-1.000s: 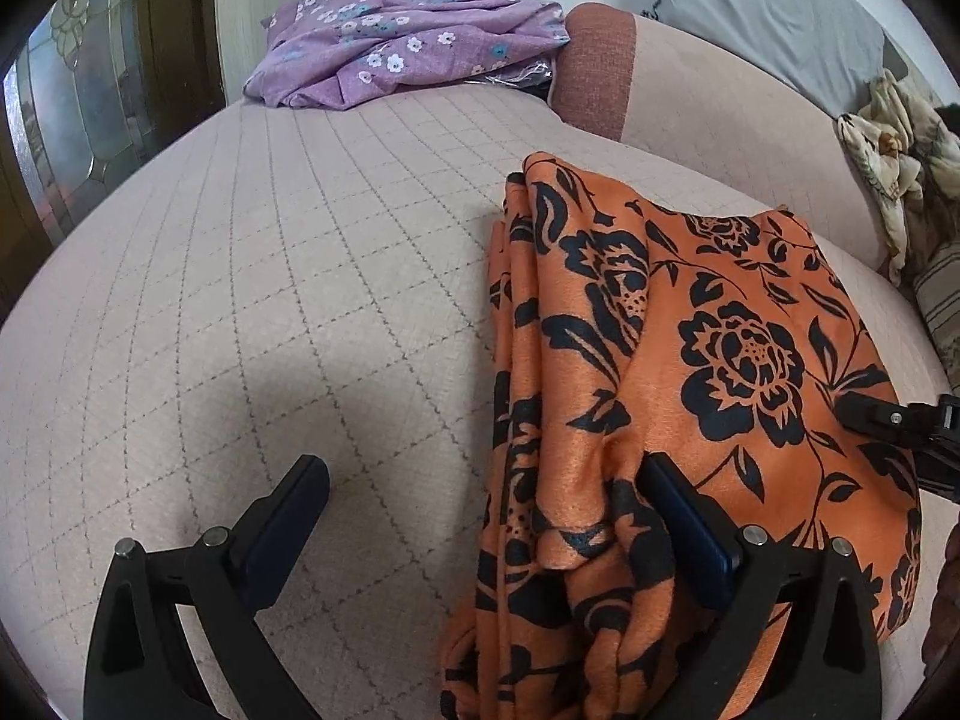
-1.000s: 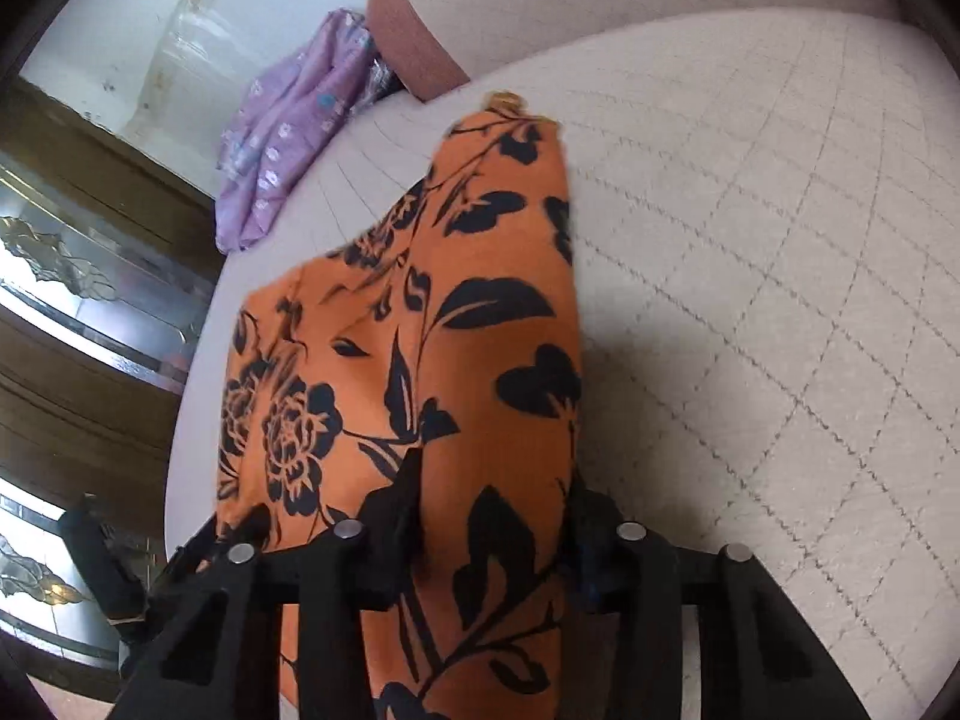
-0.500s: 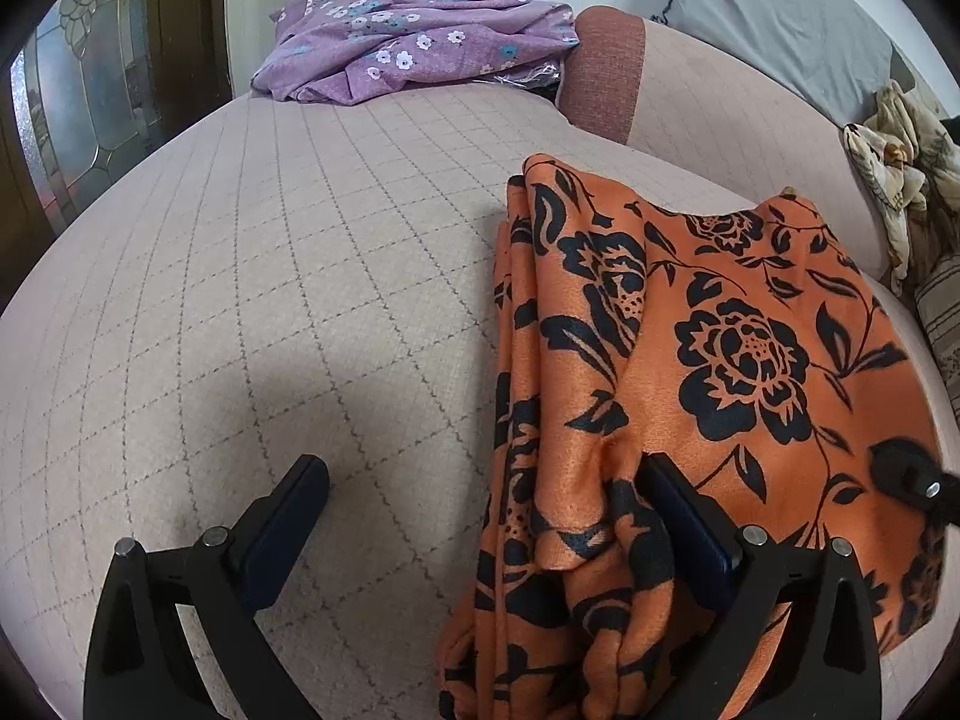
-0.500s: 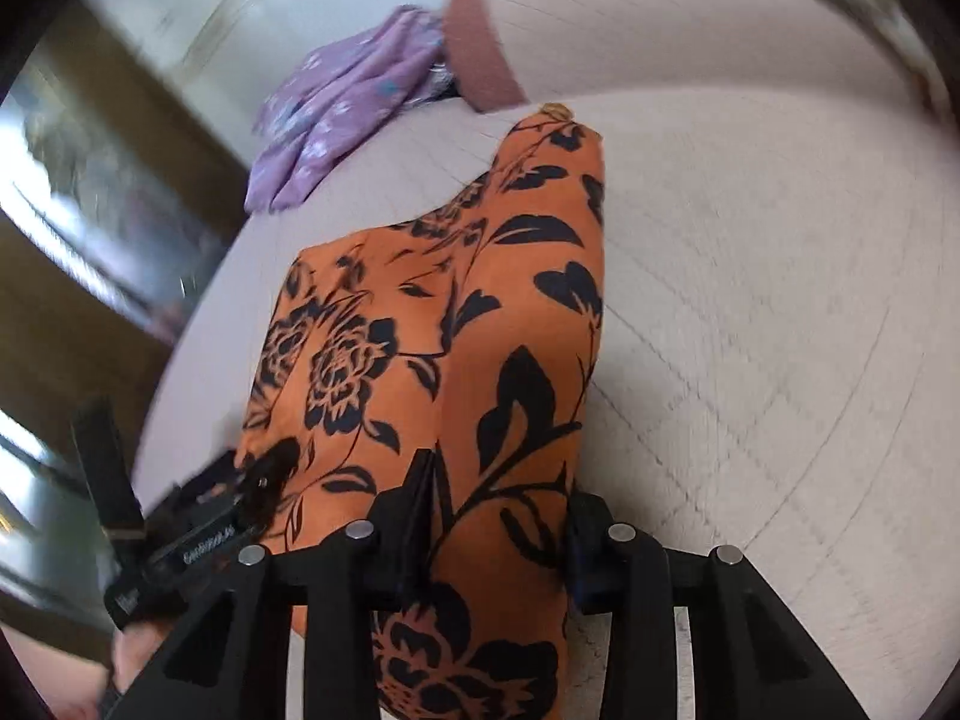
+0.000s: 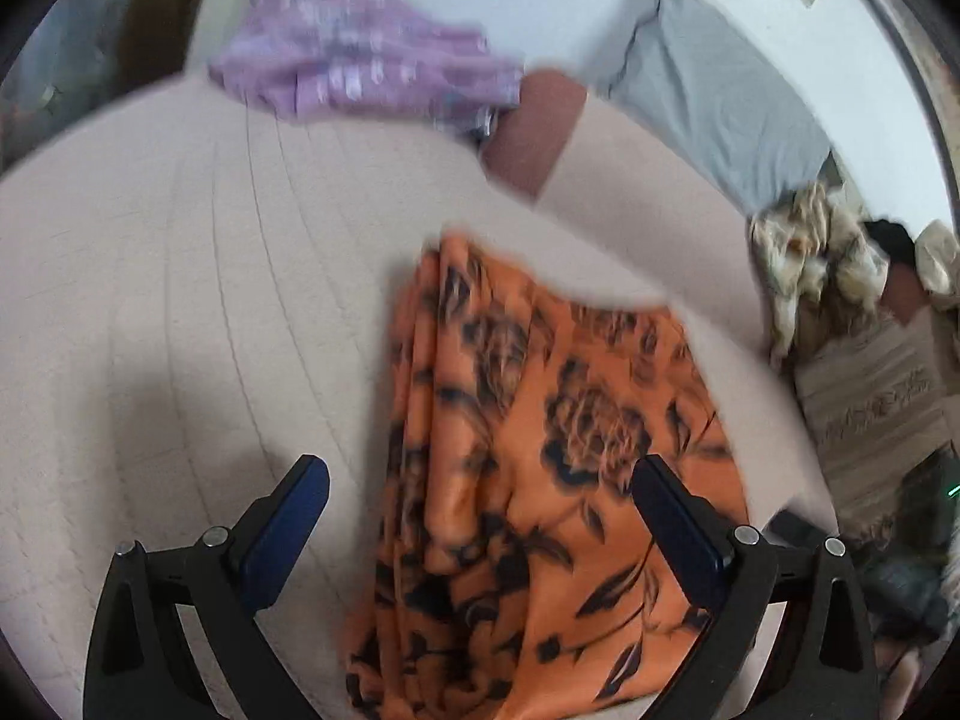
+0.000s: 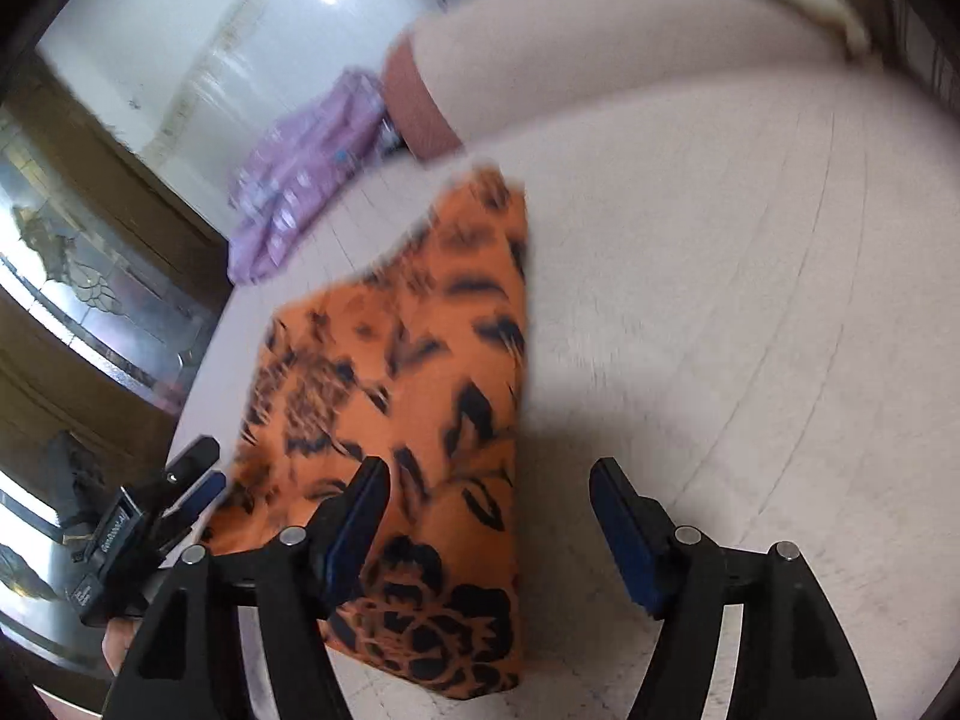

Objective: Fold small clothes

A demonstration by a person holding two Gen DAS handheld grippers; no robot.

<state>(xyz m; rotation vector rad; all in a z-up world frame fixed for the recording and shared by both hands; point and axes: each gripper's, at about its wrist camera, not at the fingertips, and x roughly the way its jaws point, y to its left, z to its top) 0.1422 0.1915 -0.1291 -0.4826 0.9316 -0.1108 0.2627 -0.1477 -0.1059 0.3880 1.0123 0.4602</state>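
We see the purple garment [image 5: 366, 69] only as a smear, its print unreadable. The orange cloth [image 5: 540, 510] runs off the left wrist view's bottom edge, its flowers blurred.

I am in a home, working on a quilted beige bed [image 5: 180, 276]. A purple floral garment [image 5: 366, 66] lies at its far end beside a padded bolster [image 5: 534, 126], a grey pillow [image 5: 714, 108] leans against the white wall, and a wooden leaded-glass door [image 6: 90, 300] stands left.
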